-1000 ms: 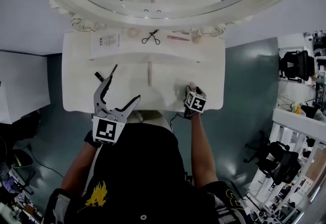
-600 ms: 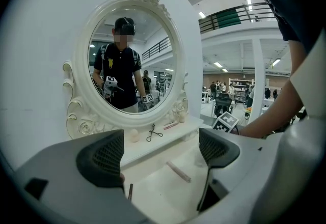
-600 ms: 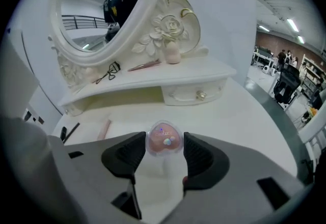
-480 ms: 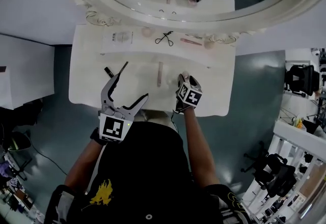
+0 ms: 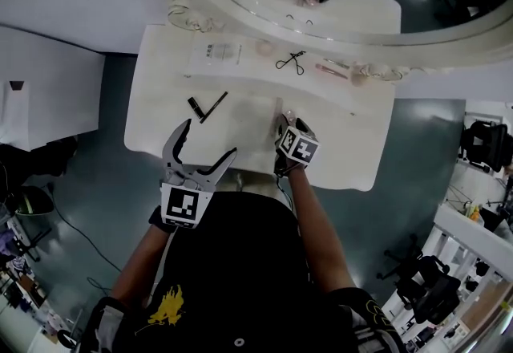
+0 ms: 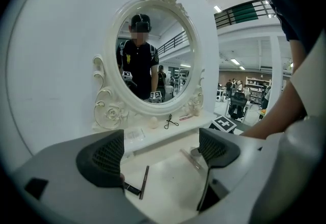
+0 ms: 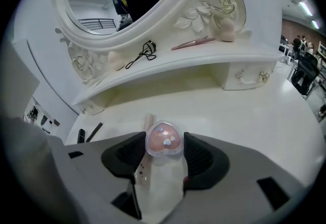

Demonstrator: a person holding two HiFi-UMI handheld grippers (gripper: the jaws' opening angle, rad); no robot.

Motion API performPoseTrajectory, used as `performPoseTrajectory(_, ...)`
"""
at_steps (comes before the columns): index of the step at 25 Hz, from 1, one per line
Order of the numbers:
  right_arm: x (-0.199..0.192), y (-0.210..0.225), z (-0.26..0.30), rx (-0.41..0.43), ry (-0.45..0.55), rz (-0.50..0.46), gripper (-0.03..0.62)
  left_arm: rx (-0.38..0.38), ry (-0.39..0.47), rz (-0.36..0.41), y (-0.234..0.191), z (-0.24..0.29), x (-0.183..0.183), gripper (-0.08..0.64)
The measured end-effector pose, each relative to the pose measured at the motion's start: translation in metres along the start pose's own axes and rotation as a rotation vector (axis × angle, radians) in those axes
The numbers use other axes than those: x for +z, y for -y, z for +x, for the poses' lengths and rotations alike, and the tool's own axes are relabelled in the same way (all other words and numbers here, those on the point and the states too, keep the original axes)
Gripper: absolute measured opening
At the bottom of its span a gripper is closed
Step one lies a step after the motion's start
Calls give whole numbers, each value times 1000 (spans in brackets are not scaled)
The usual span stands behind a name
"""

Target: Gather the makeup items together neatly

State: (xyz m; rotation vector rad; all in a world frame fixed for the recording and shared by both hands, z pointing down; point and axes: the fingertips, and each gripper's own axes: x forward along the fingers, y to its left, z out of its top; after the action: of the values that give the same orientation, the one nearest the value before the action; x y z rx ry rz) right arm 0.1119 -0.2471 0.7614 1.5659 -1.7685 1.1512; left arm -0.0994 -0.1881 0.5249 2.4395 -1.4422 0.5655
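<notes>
Jaws of right gripper pinch pink heart compact right over pale tube lying lengthwise on desk; black pencil and black stick sit leftward, nearer left gripper, jaws wide, empty.

Probably a lab hall: a vanity table set among office chairs.

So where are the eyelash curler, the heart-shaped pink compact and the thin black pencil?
eyelash curler [image 7: 150, 46], right gripper view, its clamp head.
heart-shaped pink compact [image 7: 163, 139], right gripper view, lid centre.
thin black pencil [image 5: 214, 107], head view, mid-shaft.
</notes>
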Motion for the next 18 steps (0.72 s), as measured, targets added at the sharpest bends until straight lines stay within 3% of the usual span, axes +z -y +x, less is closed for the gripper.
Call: performPoseTrajectory(18,-8,3,3,16,-12,77,252,-1,6,-3,-4,1,4,468)
